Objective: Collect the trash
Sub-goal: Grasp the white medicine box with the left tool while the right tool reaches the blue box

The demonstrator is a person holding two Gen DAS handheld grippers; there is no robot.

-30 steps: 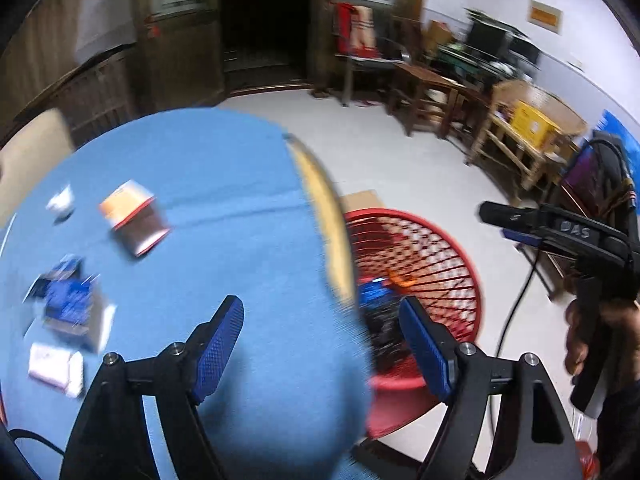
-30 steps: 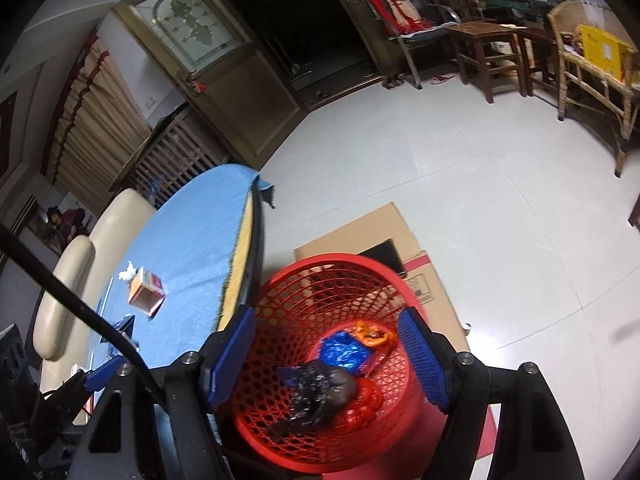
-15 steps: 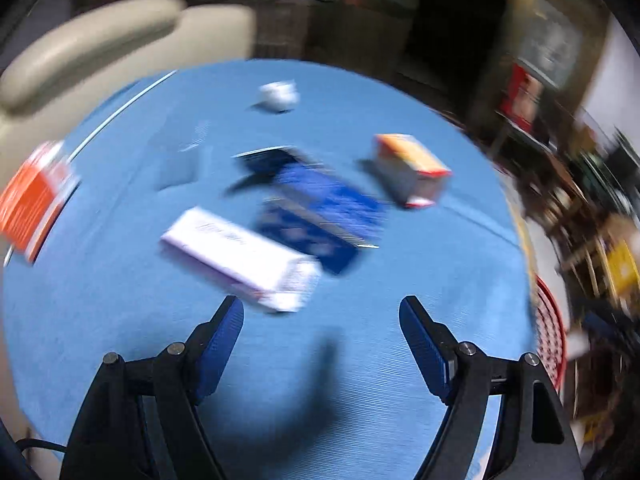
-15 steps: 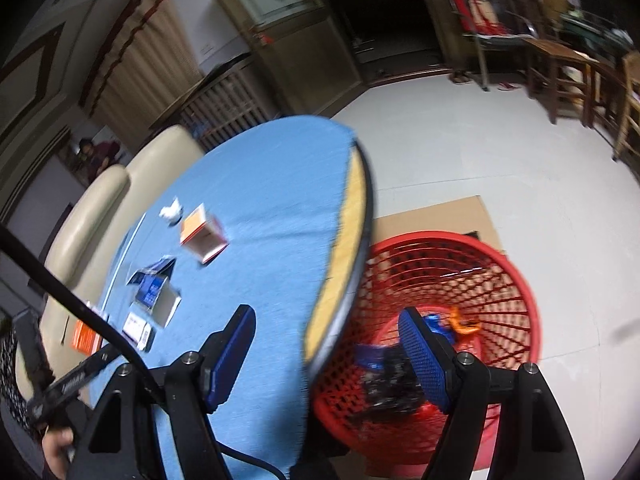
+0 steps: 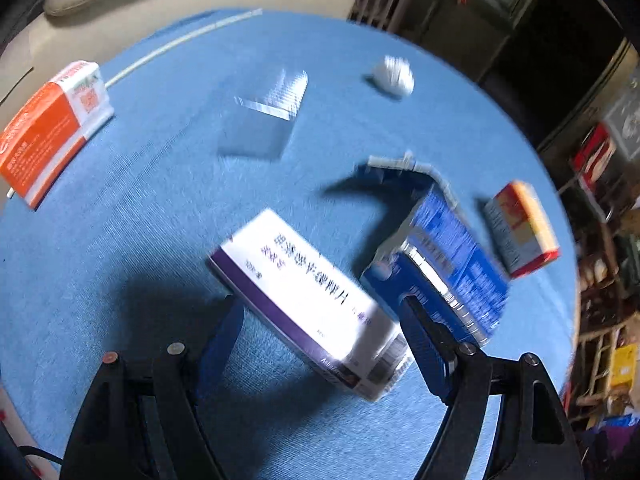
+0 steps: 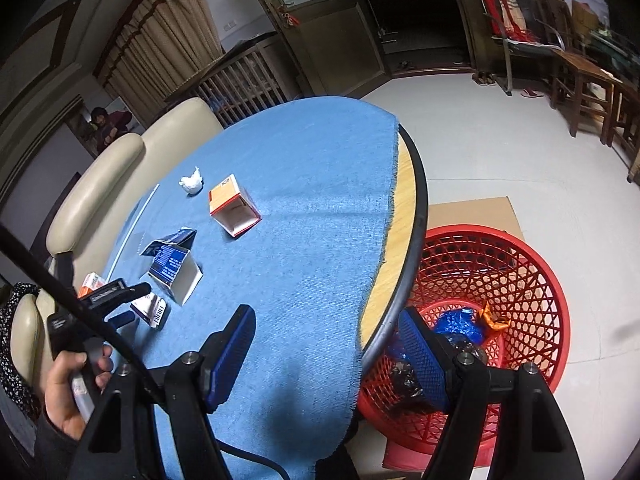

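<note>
My left gripper (image 5: pixel 322 338) is open and hangs low over a white and purple box (image 5: pixel 308 300) that lies between its fingers on the blue tablecloth (image 5: pixel 140 208). Beside it lie a blue box (image 5: pixel 444 268), a red and yellow box (image 5: pixel 520 228), an orange box (image 5: pixel 48 128), a clear wrapper (image 5: pixel 264 116) and a crumpled tissue (image 5: pixel 394 76). My right gripper (image 6: pixel 326 354) is open and empty above the table edge (image 6: pixel 412 224), next to the red basket (image 6: pixel 532 280) that holds trash. The left gripper also shows in the right wrist view (image 6: pixel 120 304).
A cream sofa (image 6: pixel 108 176) stands behind the round table. The basket stands on flat cardboard (image 6: pixel 476 212) on the grey floor. Wooden chairs (image 6: pixel 580 84) and a dark doorway (image 6: pixel 412 8) are at the far side of the room.
My left gripper swung from the basket side over the table and dropped close to the white and purple box. My right gripper moved from above the basket back over the table edge.
</note>
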